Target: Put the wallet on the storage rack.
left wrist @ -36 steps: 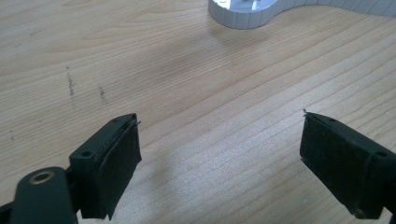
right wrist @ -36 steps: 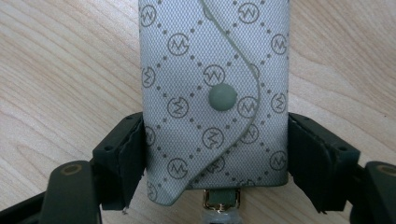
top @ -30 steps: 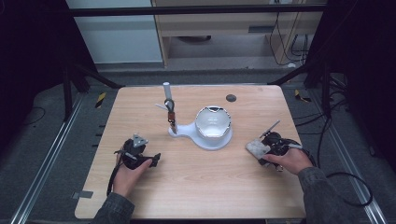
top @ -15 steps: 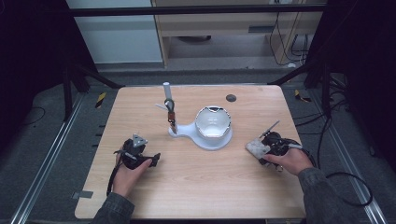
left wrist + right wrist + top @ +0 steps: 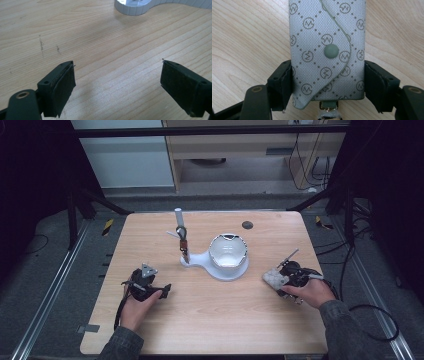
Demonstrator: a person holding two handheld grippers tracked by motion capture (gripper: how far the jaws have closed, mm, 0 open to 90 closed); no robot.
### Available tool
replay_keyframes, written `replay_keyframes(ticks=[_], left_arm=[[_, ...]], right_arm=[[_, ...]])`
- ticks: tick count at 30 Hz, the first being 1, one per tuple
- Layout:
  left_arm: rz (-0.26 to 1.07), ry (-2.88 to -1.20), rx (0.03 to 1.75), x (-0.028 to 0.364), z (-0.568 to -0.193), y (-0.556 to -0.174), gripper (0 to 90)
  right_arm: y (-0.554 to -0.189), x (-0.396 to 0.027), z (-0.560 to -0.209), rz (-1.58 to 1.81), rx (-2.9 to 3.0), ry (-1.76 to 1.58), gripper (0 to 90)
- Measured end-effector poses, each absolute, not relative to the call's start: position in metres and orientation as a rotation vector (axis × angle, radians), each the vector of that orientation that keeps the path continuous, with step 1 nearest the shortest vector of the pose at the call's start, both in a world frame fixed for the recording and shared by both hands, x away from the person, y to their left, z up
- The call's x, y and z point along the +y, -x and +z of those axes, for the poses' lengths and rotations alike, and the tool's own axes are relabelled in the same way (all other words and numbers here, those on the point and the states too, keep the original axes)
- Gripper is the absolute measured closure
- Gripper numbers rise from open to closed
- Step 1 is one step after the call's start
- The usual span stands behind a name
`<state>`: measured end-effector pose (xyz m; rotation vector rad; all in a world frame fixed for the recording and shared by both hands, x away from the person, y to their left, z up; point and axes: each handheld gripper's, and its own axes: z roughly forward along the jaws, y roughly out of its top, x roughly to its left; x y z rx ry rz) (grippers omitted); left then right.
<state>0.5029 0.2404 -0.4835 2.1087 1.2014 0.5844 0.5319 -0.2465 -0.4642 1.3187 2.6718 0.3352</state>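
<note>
Since a second ago, your right claw (image 5: 327, 82) has just been closing and now clamps the pouch (image 5: 327, 50) on the surface (image 5: 210, 310). Your left claw (image 5: 117, 82) gapes empty, unmoved.

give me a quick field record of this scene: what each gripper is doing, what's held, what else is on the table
right gripper: its fingers have just been closing and now press both sides of the key pouch
key pouch: grey, monogram print, snap flap closed, lying on the table
left gripper: open, nothing between its fingers, low over bare wood
table: light wood
centre: white stand with round bowl and upright post
</note>
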Motion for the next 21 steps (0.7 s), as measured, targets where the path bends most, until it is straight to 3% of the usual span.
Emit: replay_keyframes(ticks=[21], left_arm=[[0.586, -2.106, 1.203, 0.241, -0.483, -0.503, 12.3]], right_arm=[[-0.531, -0.236, -0.443, 0.352, 2.673, -1.259, 30.7]])
